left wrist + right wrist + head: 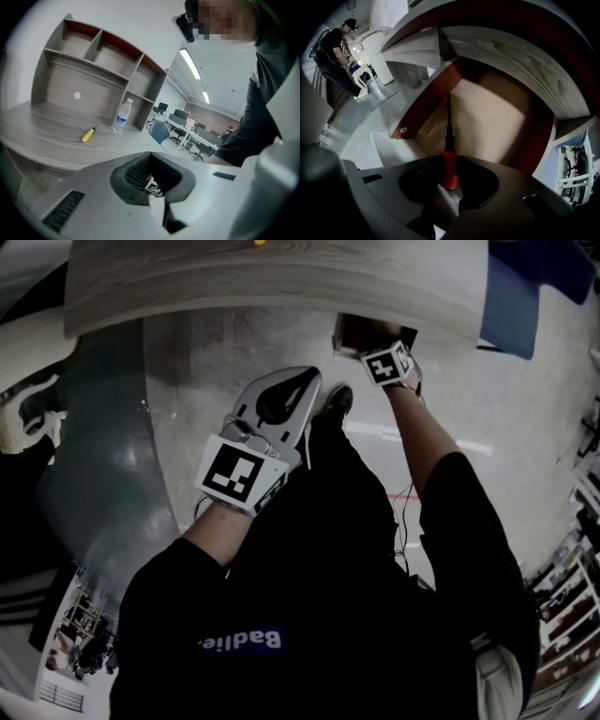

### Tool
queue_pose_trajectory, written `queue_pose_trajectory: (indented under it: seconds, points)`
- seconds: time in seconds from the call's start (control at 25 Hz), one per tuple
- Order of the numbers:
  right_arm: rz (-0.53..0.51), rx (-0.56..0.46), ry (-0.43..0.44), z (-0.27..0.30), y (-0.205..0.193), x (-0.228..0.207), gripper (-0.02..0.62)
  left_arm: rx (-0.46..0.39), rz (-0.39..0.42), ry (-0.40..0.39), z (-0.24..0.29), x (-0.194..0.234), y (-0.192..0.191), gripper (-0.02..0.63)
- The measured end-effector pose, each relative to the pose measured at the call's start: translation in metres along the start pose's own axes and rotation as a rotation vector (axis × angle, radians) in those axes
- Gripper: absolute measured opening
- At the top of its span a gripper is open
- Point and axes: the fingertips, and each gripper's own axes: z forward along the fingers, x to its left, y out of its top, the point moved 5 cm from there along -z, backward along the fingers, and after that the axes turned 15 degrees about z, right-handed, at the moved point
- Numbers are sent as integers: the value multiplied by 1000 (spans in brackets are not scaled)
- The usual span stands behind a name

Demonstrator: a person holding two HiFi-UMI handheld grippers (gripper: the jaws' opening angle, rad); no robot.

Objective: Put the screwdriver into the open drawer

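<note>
Two grippers here, but only one's doing any work. Over on the left, my left gripper (309, 381) is closed on nothing and sits out in front of the desk (281, 282). No trouble there unless I swing it into the desk edge. The right side is where it could go wrong. The right gripper (450, 161) is clamped on the red handle of the screwdriver (448, 126), with the shaft pointing steeply down into the drawer (487, 117) and the tip close to its left wall. The hold looks to be near the handle's end. So I reckon if the tip hits the floor or that wall before I let go, it'll lever round in the jaws or pop out crooked. Let go too high and it probably bounces and rolls, maybe ending up propped on the rim. The desk overhang also sits close above, so a careless pull-out could knock the gripper on it.
</note>
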Motion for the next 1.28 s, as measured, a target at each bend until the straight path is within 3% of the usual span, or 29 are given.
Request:
queue_pose_trajectory:
  seconds: [0.6,0.92,1.28]
  points:
    - [43,-76,23,-23,-4,1,166,-15,26,-22,-13,-8,10,2]
    - [158,-272,-2,-108,14,-6,151,-58,68,-56,-24,-16,36,2]
    - [311,-473,53,-222,19,6,102,-102,122,-100,-42,-37,73,2]
